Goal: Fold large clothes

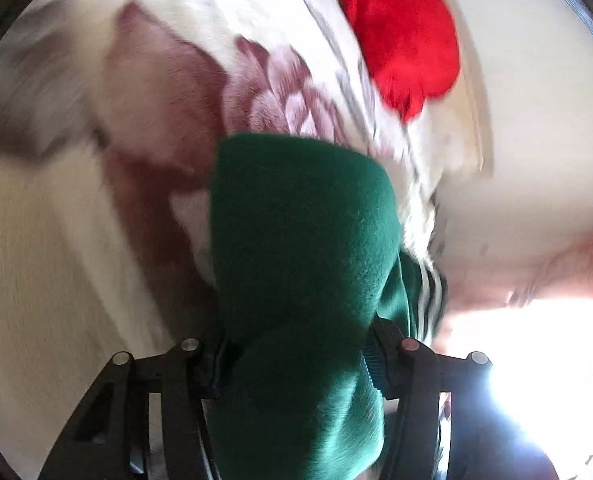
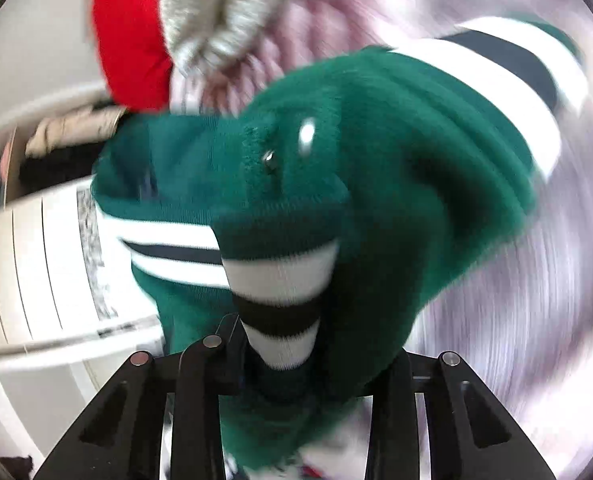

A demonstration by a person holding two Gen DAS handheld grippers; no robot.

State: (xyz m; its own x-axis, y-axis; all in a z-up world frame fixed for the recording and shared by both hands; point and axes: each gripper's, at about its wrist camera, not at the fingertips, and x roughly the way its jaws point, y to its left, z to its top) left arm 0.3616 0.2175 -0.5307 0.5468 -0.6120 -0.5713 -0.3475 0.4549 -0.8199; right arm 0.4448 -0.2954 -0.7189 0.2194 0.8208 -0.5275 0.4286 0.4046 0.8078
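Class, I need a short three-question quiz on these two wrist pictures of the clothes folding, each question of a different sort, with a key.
1. True or false: both grippers hold the same green garment.
2. What colour is the garment lying beyond it? A blue, B red, C yellow.
3. Fill in: the green garment's trim has white and ____ stripes.

Key: 1 true: the left gripper and right gripper each have its cloth bunched between the jaws. 2 B. 3 dark.

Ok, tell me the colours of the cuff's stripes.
White and black bands on the green garment's cuff, clearest in right wrist view.
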